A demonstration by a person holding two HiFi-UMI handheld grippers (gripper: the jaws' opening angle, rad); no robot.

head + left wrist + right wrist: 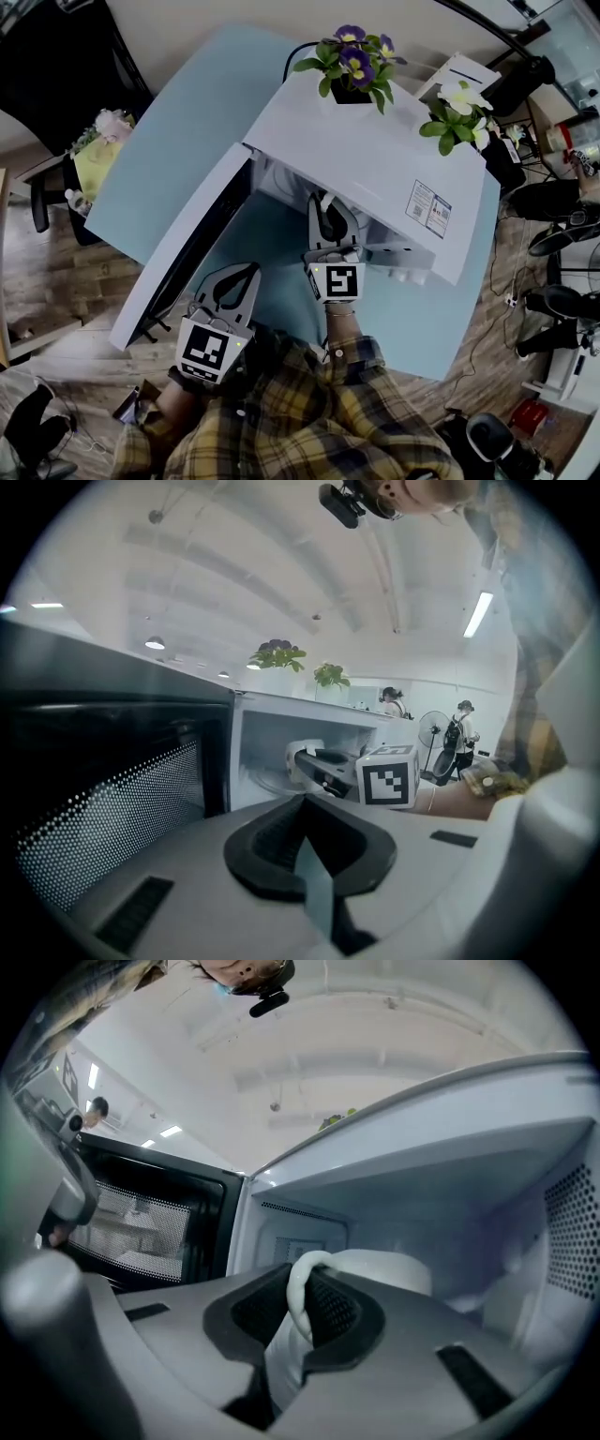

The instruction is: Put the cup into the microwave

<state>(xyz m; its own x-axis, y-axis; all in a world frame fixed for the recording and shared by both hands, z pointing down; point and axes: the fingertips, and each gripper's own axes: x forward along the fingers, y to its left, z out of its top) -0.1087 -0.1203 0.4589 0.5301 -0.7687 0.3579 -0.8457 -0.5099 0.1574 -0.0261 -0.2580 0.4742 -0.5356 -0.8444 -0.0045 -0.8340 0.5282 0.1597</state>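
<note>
The white microwave (pixel 375 169) stands on a light blue table (pixel 178 122) with its door (pixel 187 253) swung open to the left. My right gripper (pixel 328 211) reaches into the cavity. In the right gripper view the gripper (pixel 302 1312) is shut on the handle of a white cup (pixel 389 1274), whose body is inside the cavity. The left gripper view shows the cup (pixel 302 757) low over the cavity floor. My left gripper (pixel 246 277) hangs outside, in front of the open door, its jaws (pixel 305 832) shut on nothing.
Two flower pots stand on the microwave's top: purple flowers (pixel 352 61) and white flowers (pixel 459 112). The perforated cavity wall (pixel 567 1232) is close on the cup's right. Chairs and cables (pixel 553 234) crowd the floor to the right of the table.
</note>
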